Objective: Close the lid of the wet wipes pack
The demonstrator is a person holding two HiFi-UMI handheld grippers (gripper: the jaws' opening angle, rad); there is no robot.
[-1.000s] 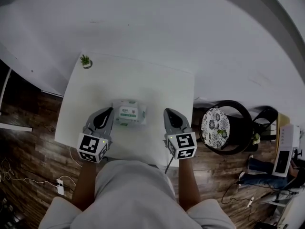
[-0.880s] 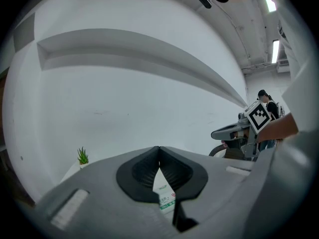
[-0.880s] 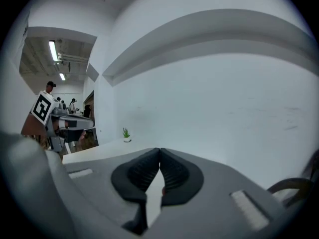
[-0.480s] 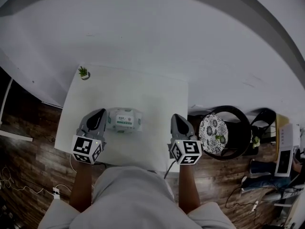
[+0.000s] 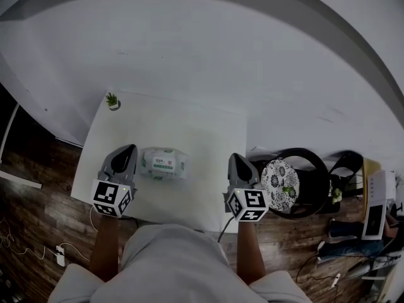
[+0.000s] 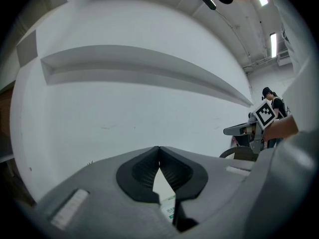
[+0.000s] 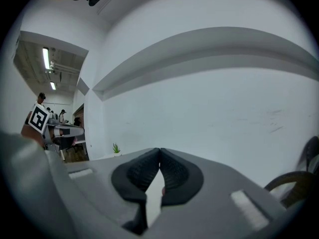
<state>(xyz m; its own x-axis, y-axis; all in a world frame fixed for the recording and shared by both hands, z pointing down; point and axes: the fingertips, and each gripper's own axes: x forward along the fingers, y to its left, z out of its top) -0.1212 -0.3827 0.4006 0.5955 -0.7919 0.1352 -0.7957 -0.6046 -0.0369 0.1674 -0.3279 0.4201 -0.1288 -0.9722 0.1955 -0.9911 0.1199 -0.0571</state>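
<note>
Wipes pack (image 5: 164, 163), one, lies between left tool (image 5: 129, 149) and right tool (image 5: 235, 158).

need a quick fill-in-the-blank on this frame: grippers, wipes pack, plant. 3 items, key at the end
1. The left gripper and the right gripper both hold nothing, and their jaws are ___.
2. The wipes pack lies on the table, closer to the ___ gripper.
3. The small plant stands at the table's far ___ corner.

Missing words: shut; left; left
</note>
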